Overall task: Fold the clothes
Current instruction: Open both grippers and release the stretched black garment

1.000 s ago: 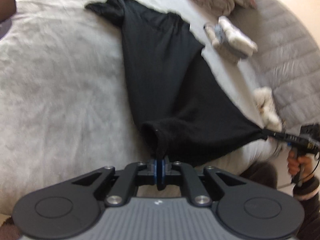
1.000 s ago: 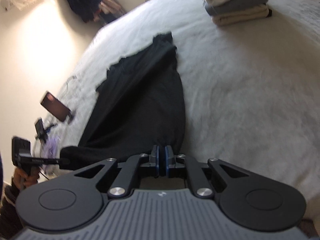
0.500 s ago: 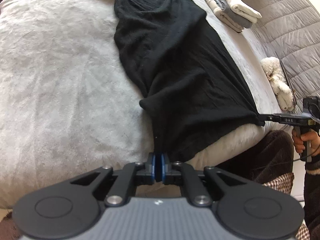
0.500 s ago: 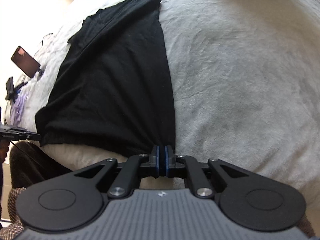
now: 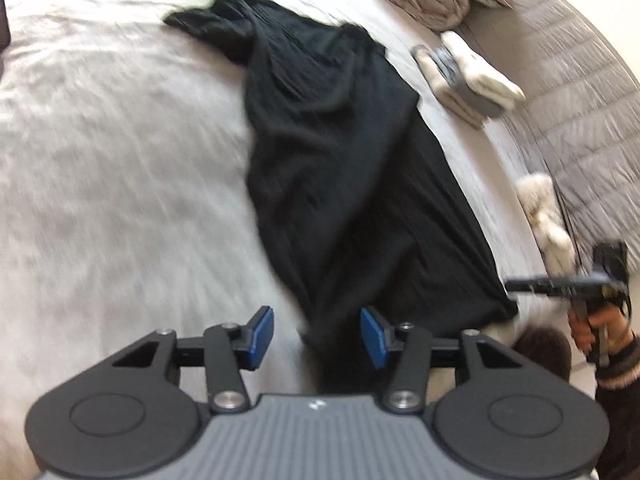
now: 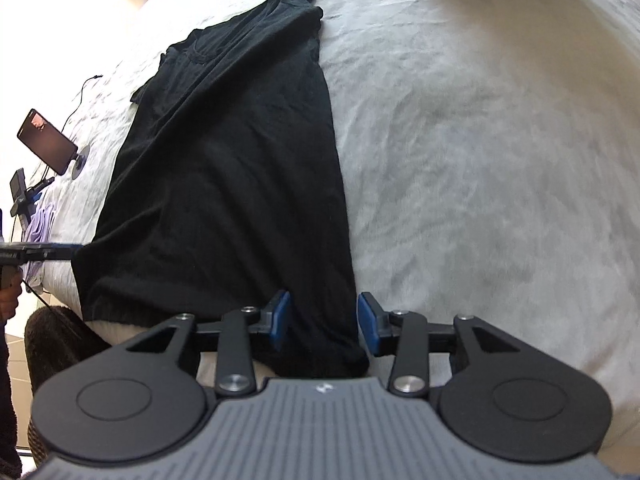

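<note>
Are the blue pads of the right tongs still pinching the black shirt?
Apart. In the right wrist view the right tongs are opening: the shirt hem lies between the pads, with a gap showing at each pad.

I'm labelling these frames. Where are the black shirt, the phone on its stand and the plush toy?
black shirt (image 6: 232, 184): right wrist view, middle of its body.
phone (image 6: 46, 140): right wrist view, dark screen.
plush toy (image 5: 546, 216): left wrist view, its white body.

Black shirt spread lengthwise on bed.
</note>
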Demonstrator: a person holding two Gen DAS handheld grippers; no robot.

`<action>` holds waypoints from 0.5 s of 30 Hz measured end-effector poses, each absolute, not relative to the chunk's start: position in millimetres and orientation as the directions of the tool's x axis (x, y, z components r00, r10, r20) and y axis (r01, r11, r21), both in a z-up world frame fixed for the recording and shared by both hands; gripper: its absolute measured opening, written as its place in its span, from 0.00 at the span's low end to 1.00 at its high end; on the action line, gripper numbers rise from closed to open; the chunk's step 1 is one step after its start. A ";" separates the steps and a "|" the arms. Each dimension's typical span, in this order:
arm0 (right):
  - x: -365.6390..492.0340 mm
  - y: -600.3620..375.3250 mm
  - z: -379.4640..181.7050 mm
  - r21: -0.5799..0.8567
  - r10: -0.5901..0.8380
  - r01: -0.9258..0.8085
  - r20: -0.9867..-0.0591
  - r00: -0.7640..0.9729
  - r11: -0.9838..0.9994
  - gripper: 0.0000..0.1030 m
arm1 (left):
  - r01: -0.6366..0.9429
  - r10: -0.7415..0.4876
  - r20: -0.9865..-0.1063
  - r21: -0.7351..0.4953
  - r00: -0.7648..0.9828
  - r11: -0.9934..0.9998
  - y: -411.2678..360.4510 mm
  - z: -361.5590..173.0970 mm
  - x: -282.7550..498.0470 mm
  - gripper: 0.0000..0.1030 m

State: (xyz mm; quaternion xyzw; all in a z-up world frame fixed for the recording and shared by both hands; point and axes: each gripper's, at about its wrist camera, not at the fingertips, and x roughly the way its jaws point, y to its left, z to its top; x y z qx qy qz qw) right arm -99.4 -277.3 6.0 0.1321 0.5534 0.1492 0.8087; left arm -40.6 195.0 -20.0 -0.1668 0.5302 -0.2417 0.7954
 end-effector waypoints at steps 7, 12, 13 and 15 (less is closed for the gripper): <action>-70.1 -271.9 12.4 0.365 0.369 -0.085 -0.850 0.375 0.927 0.41 | 0.052 -0.416 -0.757 -0.454 0.504 0.889 200.2 -21.2 11.8 0.48; -41.4 -258.3 18.4 0.333 0.343 -0.100 -0.840 0.421 0.938 0.41 | -0.043 -0.319 -0.751 -0.418 0.578 0.907 202.5 -26.6 47.9 0.48; -34.7 -255.3 20.2 0.336 0.347 -0.105 -0.833 0.432 0.936 0.41 | -0.054 -0.302 -0.747 -0.410 0.592 0.910 203.6 -27.0 53.8 0.48; -18.6 -245.4 24.5 0.344 0.361 -0.123 -0.815 0.454 0.931 0.41 | -0.077 -0.271 -0.737 -0.401 0.619 0.913 206.2 -27.4 65.6 0.48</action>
